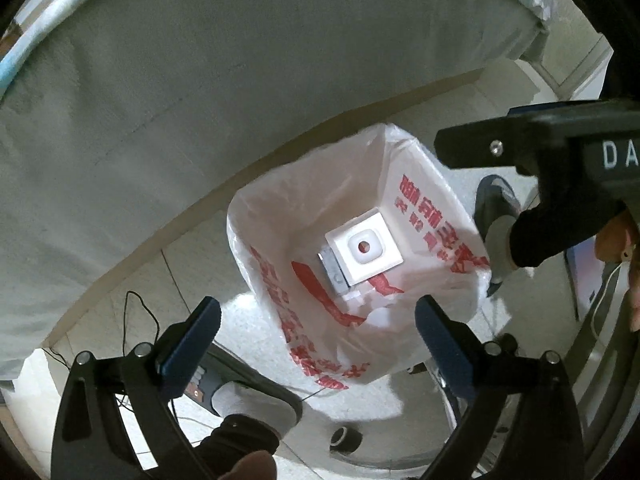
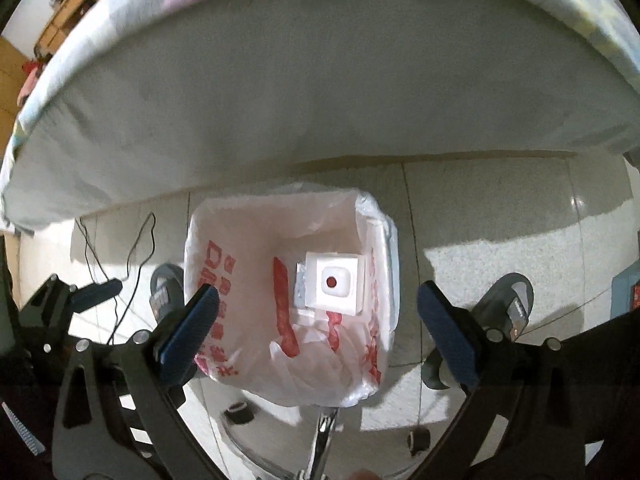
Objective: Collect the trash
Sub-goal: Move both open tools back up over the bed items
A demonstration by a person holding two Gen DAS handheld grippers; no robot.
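A: Tools?
B: Left tool (image 1: 318, 334) and right tool (image 2: 318, 326) both spread wide, nothing between the pads, over the bin (image 2: 390, 248).
A: Trash?
B: White box (image 2: 336, 282) lies at the bottom of the bag (image 2: 240, 236), on the floor (image 2: 500, 220) beside the bed (image 2: 320, 100).

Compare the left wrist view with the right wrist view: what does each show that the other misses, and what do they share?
Only the left wrist view: the right gripper reaching in from the right edge, and a hand behind it.

Only the right wrist view: the left gripper at the left edge, a wooden cabinet in the far background, and both slippers flanking the bin.

Both: the trash bin with a red-printed bag, a white box at its bottom, the mattress, and open, empty jaws.
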